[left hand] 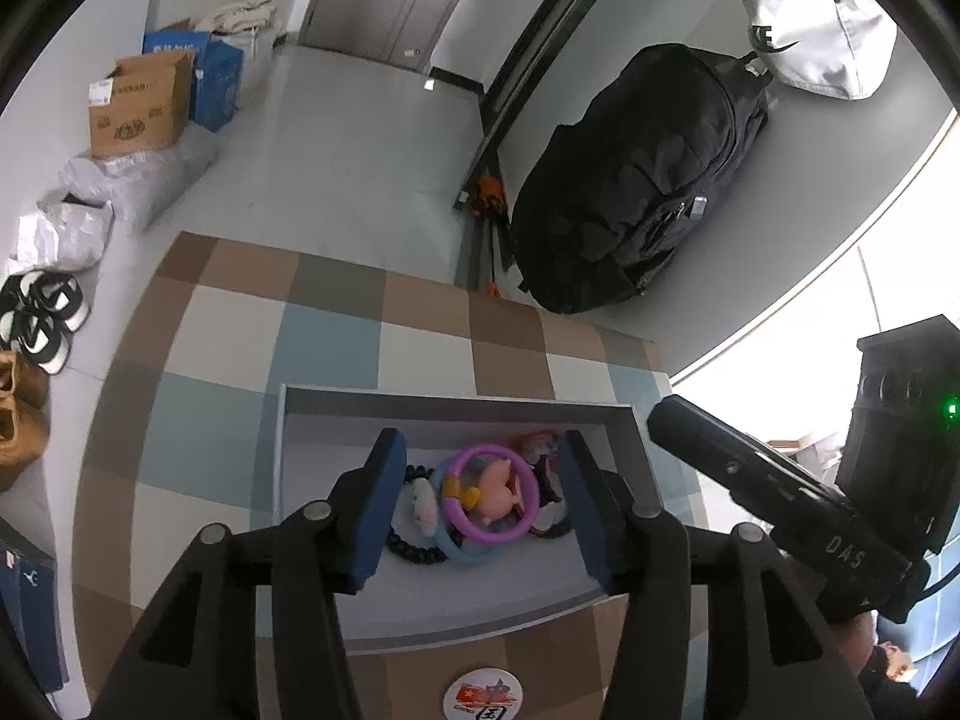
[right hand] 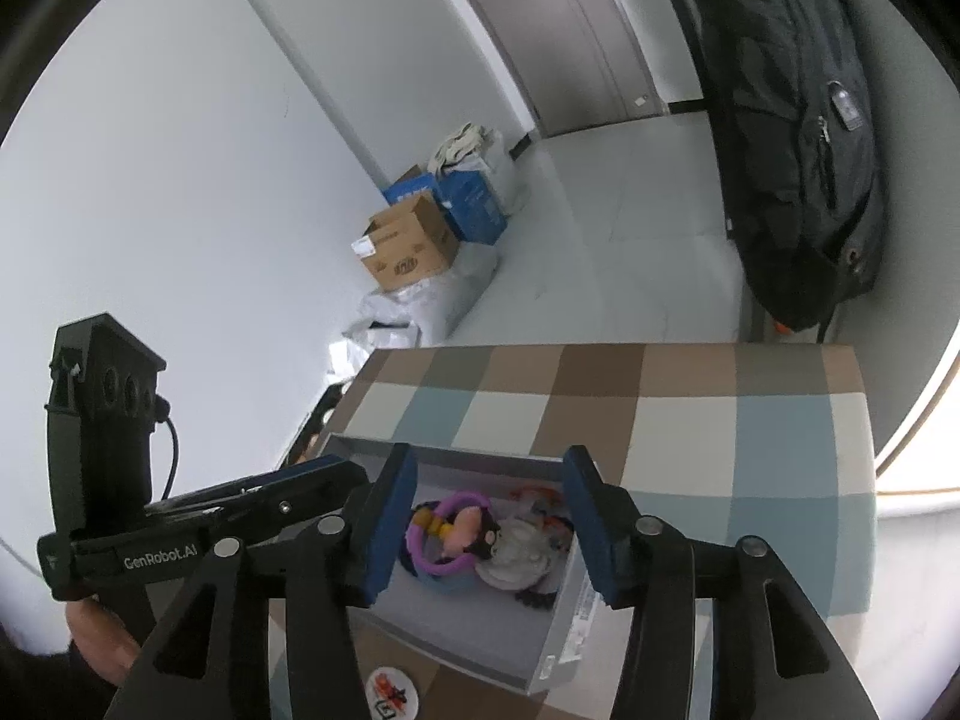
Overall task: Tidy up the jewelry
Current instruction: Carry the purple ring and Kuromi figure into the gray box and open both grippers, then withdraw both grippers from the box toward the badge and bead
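We note the left gripper (left hand: 483, 501) and right gripper (right hand: 489, 525) both spread, pinching nothing, hovering above the purple plastic ring bracelet (left hand: 489, 495) lying in the shallow grey cardboard box (left hand: 456, 405).

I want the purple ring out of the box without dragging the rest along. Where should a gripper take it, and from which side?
Likely best from above, on the purple ring at its far arc, where the band shows bare. It lies on top of the pile in the grey box, with a pink charm filling its middle and a blue ring under its near edge, so pinch across the band.
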### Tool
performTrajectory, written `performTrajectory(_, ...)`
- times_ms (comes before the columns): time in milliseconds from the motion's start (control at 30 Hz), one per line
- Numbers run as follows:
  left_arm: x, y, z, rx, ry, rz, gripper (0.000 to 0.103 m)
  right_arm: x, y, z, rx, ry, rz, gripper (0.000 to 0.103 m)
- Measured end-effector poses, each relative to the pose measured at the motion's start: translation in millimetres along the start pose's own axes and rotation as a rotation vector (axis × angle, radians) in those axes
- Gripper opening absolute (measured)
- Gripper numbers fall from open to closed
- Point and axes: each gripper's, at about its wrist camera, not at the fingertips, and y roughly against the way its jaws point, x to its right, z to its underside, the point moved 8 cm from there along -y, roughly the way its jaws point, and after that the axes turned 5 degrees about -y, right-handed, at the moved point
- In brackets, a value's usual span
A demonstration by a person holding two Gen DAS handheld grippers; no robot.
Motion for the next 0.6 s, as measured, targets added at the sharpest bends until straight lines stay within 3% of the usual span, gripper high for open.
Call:
performTrajectory(67, -0.8, 0.2, 1.0, 0.000, -0.001, -0.009, 0.047, 0.9, 1.8, 0.2, 0.002, -0.004, 0.003, 0.051)
performTrajectory(200, -3.0, 0.1, 2.1, -0.001, -0.013, -0.061, 0.048, 1.5, 5.6, 0.1, 0.018, -0.006, 0.005, 0.070)
performTrajectory(300, -2.9, 2.9, 3.3, 0.007, -0.024, -0.078, 0.048, 1.6, 8.4, 0.6, 0.029, -0.003, 0.012, 0.076)
performTrajectory(433, -3.7, 8.9, 6.7, 0.027, -0.029, -0.114, 0.061, -0.4, 13.7, 3.9, 0.042, 0.012, 0.026, 0.084)
performTrajectory(600, -4.6, 21.8, 15.0, 0.046, -0.020, -0.159, 0.062, -6.6, 25.9, 11.2, 0.069, 0.041, 0.034, 0.095)
